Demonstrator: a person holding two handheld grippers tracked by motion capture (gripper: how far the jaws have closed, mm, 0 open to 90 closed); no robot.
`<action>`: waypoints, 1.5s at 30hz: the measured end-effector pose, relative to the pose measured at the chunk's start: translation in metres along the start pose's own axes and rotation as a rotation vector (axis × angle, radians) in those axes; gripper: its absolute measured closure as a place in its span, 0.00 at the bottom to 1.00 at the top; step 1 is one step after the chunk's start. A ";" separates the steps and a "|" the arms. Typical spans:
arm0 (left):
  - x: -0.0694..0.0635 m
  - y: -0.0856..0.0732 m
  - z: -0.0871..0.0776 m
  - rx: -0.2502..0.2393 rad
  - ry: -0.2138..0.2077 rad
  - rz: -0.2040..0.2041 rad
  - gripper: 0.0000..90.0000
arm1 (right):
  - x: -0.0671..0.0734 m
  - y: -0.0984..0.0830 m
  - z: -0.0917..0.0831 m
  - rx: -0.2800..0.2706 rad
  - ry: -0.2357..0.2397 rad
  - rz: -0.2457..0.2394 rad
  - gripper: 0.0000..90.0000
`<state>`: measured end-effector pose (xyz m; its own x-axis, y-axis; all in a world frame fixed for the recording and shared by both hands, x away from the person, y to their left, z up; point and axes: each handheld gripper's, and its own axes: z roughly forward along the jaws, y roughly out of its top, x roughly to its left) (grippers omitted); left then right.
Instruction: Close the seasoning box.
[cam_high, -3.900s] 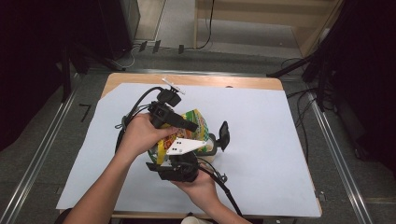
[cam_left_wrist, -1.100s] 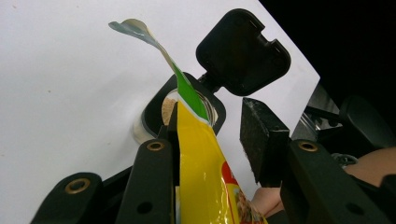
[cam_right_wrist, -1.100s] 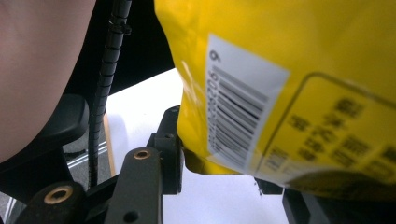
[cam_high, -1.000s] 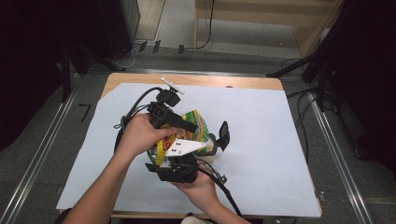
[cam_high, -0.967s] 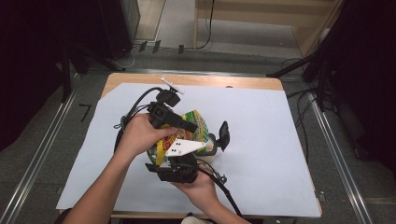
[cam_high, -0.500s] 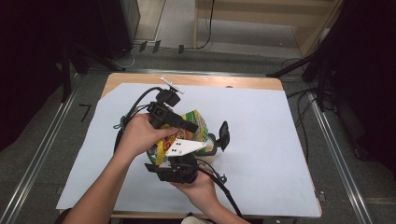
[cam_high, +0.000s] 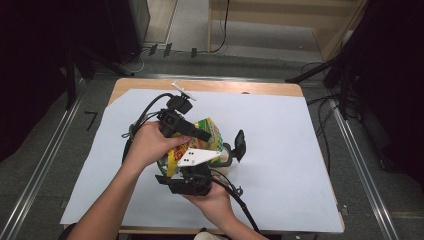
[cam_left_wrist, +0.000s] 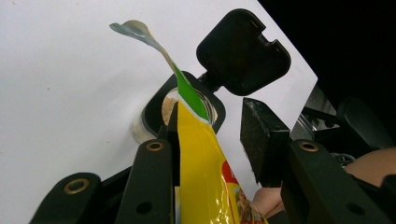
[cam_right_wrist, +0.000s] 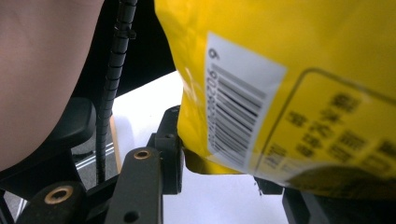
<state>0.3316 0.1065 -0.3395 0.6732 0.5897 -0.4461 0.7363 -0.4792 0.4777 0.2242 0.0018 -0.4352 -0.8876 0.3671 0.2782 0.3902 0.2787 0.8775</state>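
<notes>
- Yellow bag (cam_left_wrist: 205, 172) tipped over jar (cam_left_wrist: 184, 109), torn mouth just above jar opening, for pouring
- Left gripper (cam_left_wrist: 210, 140) clamped on bag
- Right gripper (cam_right_wrist: 219, 163) gripping bag bottom, lifting it
- Jar lid (cam_left_wrist: 243, 51) flipped back, clear of opening

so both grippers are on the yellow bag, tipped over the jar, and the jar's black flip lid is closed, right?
Not quite: the black flip lid stands open, hinged back from the jar; the left gripper view shows powder in its mouth. The rest holds: the yellow bag sits tipped over it, with the left gripper and right gripper on it.
</notes>
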 end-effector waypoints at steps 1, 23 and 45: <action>0.000 0.000 0.000 0.000 0.000 0.000 0.73 | 0.000 0.000 0.000 0.000 -0.002 -0.001 0.69; -0.009 0.000 -0.002 0.003 0.027 0.019 0.72 | 0.003 0.000 -0.001 -0.011 -0.003 -0.006 0.69; -0.010 0.000 0.000 0.004 0.030 0.025 0.72 | 0.002 -0.001 -0.001 -0.007 -0.006 -0.011 0.69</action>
<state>0.3249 0.1006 -0.3352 0.6890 0.5966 -0.4115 0.7198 -0.4968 0.4849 0.2222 0.0014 -0.4354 -0.8902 0.3697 0.2661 0.3787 0.2761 0.8834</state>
